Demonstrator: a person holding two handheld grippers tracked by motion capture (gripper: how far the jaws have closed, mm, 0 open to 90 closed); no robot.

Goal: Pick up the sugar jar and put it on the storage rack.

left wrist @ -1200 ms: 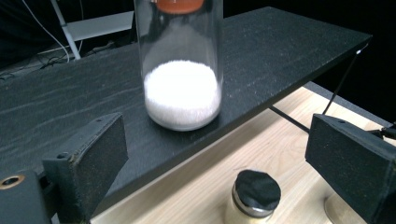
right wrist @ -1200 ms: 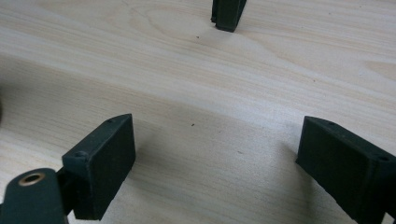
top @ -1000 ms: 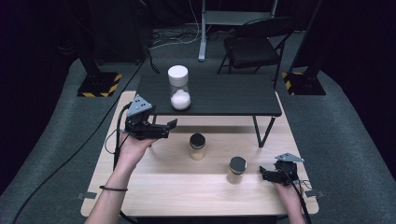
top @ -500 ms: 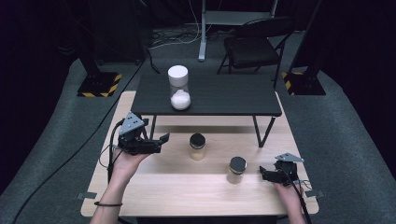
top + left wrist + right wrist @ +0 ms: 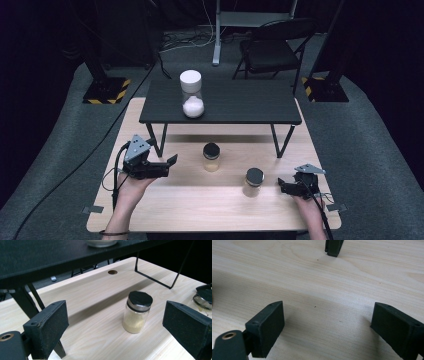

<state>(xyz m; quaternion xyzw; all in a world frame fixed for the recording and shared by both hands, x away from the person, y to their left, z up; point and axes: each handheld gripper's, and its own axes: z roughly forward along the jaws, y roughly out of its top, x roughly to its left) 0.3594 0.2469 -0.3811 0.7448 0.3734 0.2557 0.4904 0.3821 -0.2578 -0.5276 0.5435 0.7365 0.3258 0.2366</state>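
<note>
Two small glass jars with black lids and tan powder stand on the light wooden table (image 5: 165,207). One jar (image 5: 211,156) is near the middle, the other jar (image 5: 254,181) nearer the right. My left gripper (image 5: 169,165) hovers low at the left, pointing right toward the middle jar (image 5: 137,312), a short way off. Its jaws are open and hold nothing. The second jar (image 5: 203,298) sits at that view's right edge. My right gripper (image 5: 283,187) rests by the right-hand jar, open over bare wood (image 5: 319,290).
A low black table (image 5: 240,102) stands on the far half of the wooden one and bears a white-capped hourglass-shaped vessel (image 5: 191,95). Its thin legs (image 5: 277,142) come down behind the jars; one leg's foot (image 5: 333,247) is ahead of the right gripper. A folding chair (image 5: 272,47) stands beyond.
My left gripper has come down and back toward the person, from beside the black table's left corner to low over the wood. The right gripper and both jars have stayed put.
</note>
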